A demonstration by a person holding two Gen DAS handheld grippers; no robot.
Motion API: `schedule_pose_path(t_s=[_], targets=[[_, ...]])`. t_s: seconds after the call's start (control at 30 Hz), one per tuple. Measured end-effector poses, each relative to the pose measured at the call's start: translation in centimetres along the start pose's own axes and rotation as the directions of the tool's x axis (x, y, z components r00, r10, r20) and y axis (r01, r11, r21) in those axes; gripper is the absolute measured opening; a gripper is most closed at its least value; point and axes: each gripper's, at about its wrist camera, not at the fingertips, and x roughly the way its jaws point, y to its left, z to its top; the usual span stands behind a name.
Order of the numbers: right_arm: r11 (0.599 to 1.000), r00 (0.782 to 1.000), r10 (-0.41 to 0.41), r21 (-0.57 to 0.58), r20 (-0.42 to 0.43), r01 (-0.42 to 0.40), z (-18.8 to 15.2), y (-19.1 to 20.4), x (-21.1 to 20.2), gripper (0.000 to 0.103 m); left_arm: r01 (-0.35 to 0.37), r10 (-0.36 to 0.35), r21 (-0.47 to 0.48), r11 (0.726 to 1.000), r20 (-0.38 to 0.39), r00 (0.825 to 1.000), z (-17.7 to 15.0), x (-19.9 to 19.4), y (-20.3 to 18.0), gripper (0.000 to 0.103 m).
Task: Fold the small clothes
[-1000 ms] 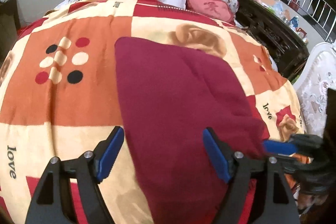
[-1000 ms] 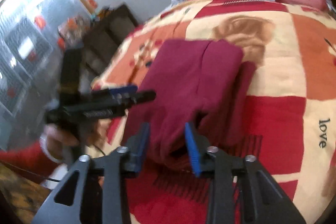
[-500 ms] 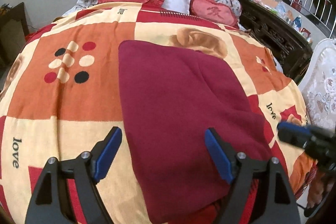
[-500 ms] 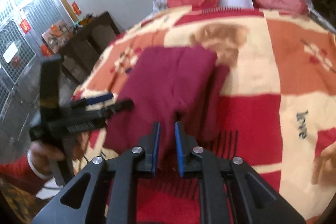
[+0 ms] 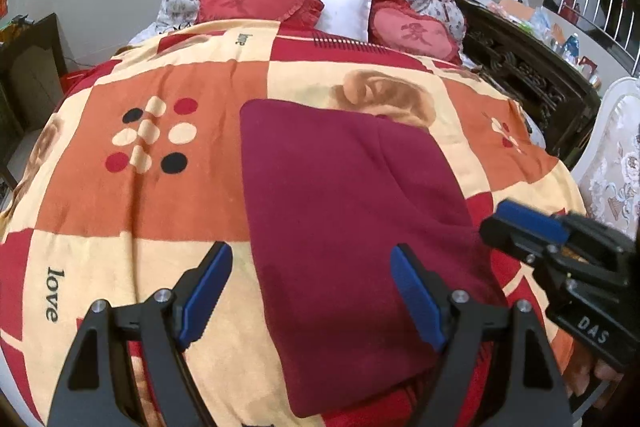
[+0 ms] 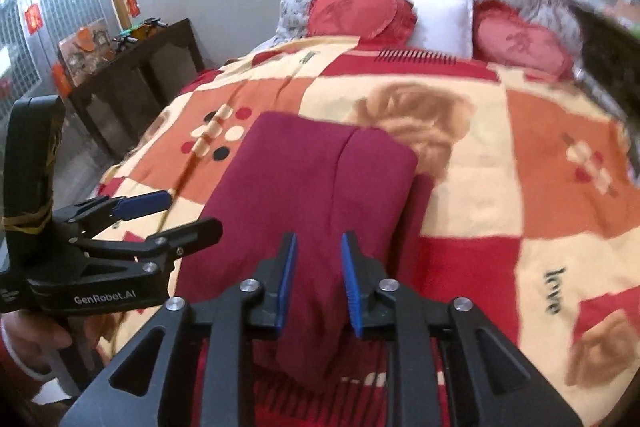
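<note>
On bed [image 5: 168, 187], mid-blanket, lies maroon garment [image 5: 344, 211], folded lengthwise. Right hand-held gripper [image 6: 318, 281] opening, cloth between its jaws w/o being pinched; left hand-held gripper [image 5: 312, 291] wide, holding nothing, over garment's near edge. Prob. releasing; next: regrip near end, fold toward pillows [image 5: 344, 7].

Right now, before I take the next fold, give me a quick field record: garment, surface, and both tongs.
garment: dark red garment, folded to a long panel, lying flat
surface: patchwork blanket on the bed
left tongs: open wide, straddling the garment's near left edge, gripping nothing
right tongs: jaws opening, the garment's near end between them
pillows: white pillow at the bed's head
</note>
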Motion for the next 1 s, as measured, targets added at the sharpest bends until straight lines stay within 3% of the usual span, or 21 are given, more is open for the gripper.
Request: schedule_pose_path(t_s=[0.2, 0.4, 1.0], targets=[[0.997, 0.998, -0.068, 0.038, -0.014, 0.068, 0.3, -0.1, 0.1, 0.064, -0.013, 0.013, -0.004, 1.0, 0.025, 1.0, 0.3, -0.7, -0.1, 0.085], [0.993, 0.997, -0.076, 0.092, -0.033, 0.079, 0.3, -0.5, 0.6, 0.064, -0.024, 0.025, -0.011, 1.0, 0.043, 0.999, 0.5, -0.8, 0.0, 0.085], [0.991, 0.995, -0.073, 0.11, -0.065, 0.08, 0.6, 0.2, 2.1, 0.065, -0.06, 0.061, -0.025, 0.998, 0.054, 0.997, 0.7, -0.3, 1.0, 0.085]])
